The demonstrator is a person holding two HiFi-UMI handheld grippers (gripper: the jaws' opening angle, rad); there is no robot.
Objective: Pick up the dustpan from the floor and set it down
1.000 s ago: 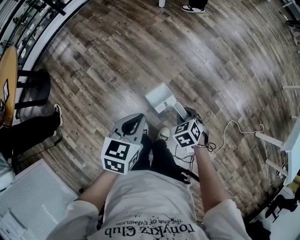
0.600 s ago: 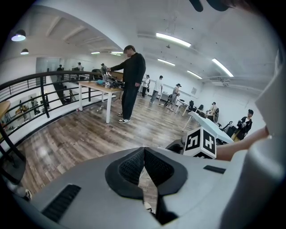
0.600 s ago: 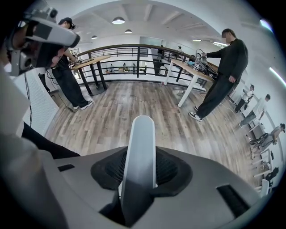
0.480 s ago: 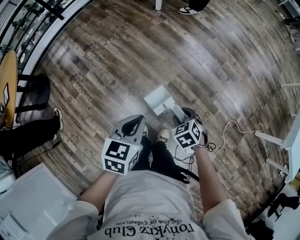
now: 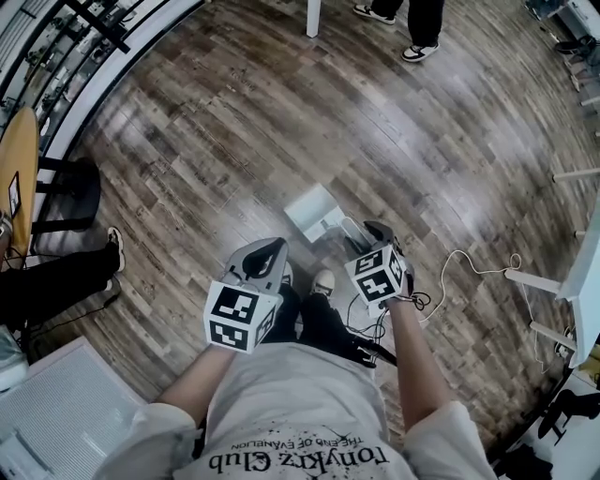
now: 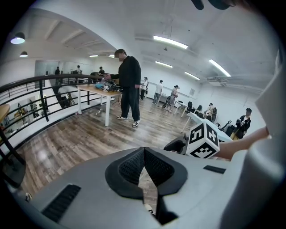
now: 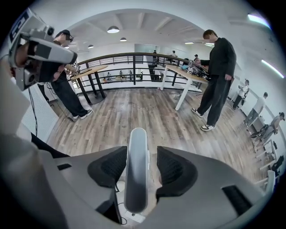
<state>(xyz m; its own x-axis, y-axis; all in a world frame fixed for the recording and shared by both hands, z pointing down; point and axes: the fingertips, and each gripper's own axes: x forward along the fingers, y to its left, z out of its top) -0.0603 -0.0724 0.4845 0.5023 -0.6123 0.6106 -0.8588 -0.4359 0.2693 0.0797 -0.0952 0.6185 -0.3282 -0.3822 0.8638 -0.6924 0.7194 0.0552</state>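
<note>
The white dustpan (image 5: 312, 209) lies on the wood floor just ahead of the person's feet, its handle (image 5: 350, 229) pointing back toward my right gripper (image 5: 368, 232). In the right gripper view the long white handle (image 7: 136, 152) stands between the jaws of my right gripper (image 7: 142, 167), which are opening. A gap shows on the right side, so the pads do not press on it. My left gripper (image 5: 271, 250) hovers to the left of the dustpan. Its ribbed pads (image 6: 134, 165) are shut together with nothing between them.
The person's shoes (image 5: 323, 279) stand right under the grippers. A thin cable (image 5: 469, 267) loops over the floor at the right, beside white furniture (image 5: 574, 281). Another person's feet (image 5: 420, 49) and a white table leg (image 5: 312, 14) are at the far side, a black chair (image 5: 66, 183) at the left.
The right gripper has lifted a little along the handle. The dustpan stays on the floor. The left gripper has kept its place.
</note>
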